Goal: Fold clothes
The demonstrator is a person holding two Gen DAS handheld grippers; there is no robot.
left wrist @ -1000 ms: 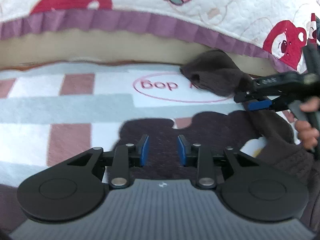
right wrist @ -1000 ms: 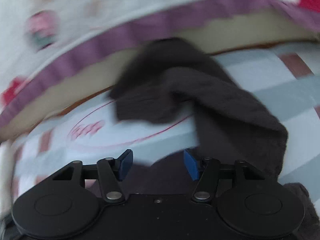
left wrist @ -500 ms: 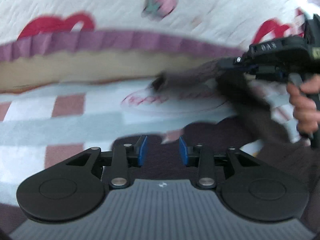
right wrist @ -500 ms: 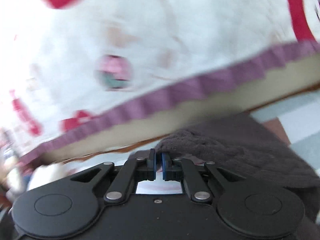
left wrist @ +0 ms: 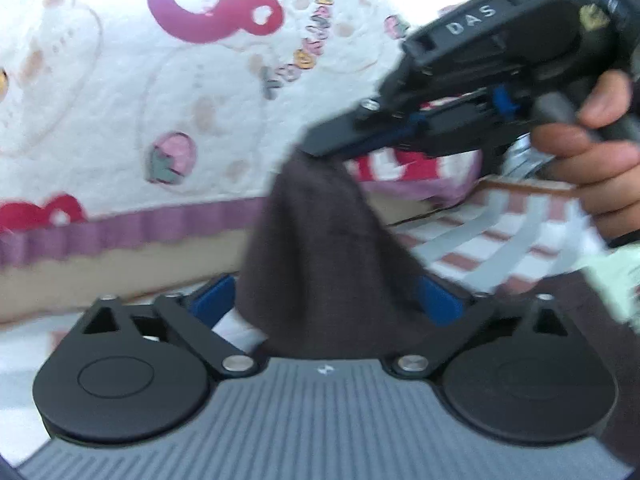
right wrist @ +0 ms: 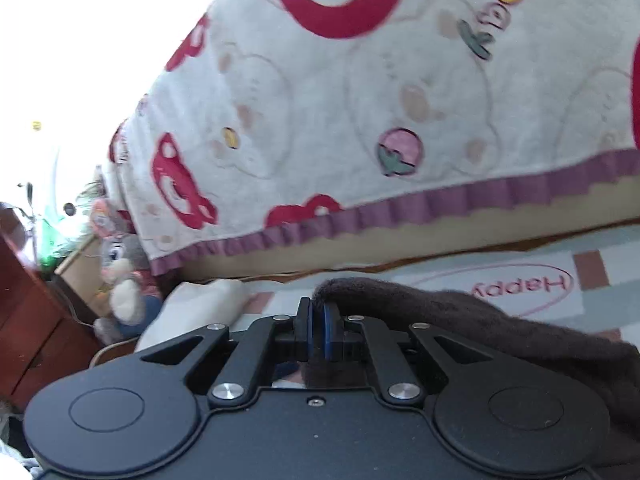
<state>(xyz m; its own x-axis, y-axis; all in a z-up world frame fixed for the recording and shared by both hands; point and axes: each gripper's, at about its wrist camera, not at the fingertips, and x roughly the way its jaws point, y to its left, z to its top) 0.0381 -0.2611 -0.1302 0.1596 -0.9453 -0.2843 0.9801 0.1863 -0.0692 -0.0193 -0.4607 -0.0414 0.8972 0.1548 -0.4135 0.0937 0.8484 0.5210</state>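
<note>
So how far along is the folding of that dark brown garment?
Early, by the look of it. Done: the right claw has clamped one edge of the brown garment and lifted it. In hand: the cloth hangs between the left claw's open blue pads. Left: no neat fold shows yet; the rest lies rumpled on the checked mat.

We see the left gripper's (left wrist: 326, 300) right pad partly covered by the brown cloth (left wrist: 320, 264) hanging between its spread jaws. The cloth's lower end drops behind that gripper's body. In the right wrist view the cloth (right wrist: 500, 332) runs off the right edge, and its pinched tip is buried between the right gripper's (right wrist: 318, 334) pads. The hand (left wrist: 592, 160) is cut by the frame. The toy (right wrist: 120, 276) is blurred.
</note>
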